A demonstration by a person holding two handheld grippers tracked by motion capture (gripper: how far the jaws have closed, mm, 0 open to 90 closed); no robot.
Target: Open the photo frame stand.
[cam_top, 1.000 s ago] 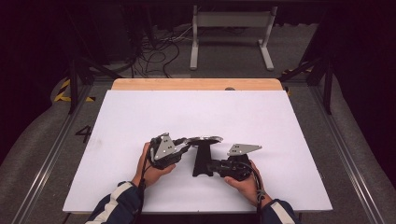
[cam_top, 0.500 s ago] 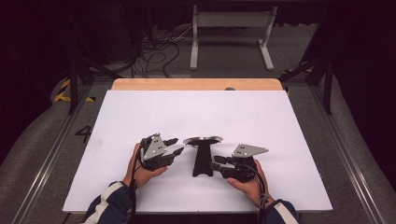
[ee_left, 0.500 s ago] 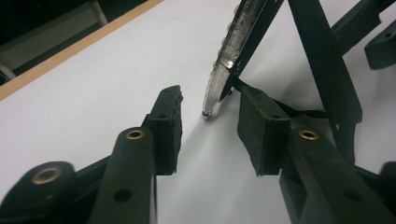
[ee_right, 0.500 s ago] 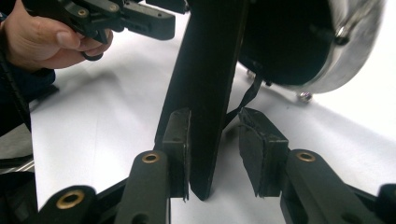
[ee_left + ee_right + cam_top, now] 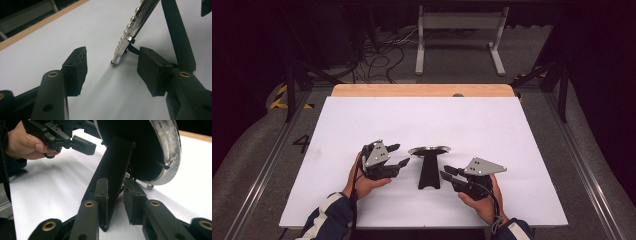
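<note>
Two hands enter from the near edge of the white table (image 5: pixel 522 130), each bearing a gripper, with a small framed mirror between them. The mirror (image 5: pixel 429 150) stands tilted on its black prop (image 5: pixel 429 171), near the table's near edge; its rim is silver and edged with pearl beads (image 5: pixel 126 32). The left hand (image 5: pixel 362 181) lies low on the table and holds the left gripper (image 5: pixel 398 155) about level, pointed toward the mirror's rim. Its jaws have just been opening and now stand apart on bare table, the mirror's rim just ahead of the fingers (image 5: pixel 76 67) and clear of them. The right hand (image 5: pixel 484 202) holds the right gripper (image 5: pixel 446 172) level, pointed at the prop from the other side. Its jaws have just been closing; the prop's edge (image 5: pixel 112 182) sits between the fingers (image 5: pixel 101 195), which lie against it on both sides, gripping it.
</note>
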